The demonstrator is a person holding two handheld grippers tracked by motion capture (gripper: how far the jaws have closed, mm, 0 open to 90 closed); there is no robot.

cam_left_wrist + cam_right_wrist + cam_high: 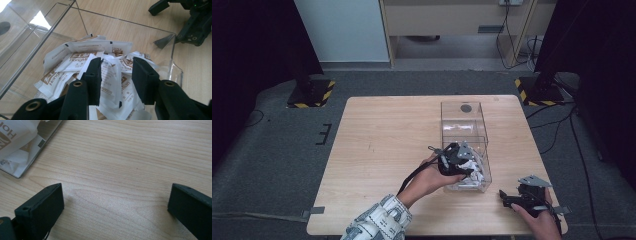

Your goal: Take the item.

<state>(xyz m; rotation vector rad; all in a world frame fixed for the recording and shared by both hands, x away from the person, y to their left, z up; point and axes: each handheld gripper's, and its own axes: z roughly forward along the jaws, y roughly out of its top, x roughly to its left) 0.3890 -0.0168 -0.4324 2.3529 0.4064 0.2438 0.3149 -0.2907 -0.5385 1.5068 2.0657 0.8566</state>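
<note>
Two jaws of the left gripper [117,80] straddle one white sachet [110,82] atop the heap inside the clear box [464,115], spread ready to pinch it; the right gripper [115,202] rests wide apart on the table [382,140], waiting nearby.
</note>
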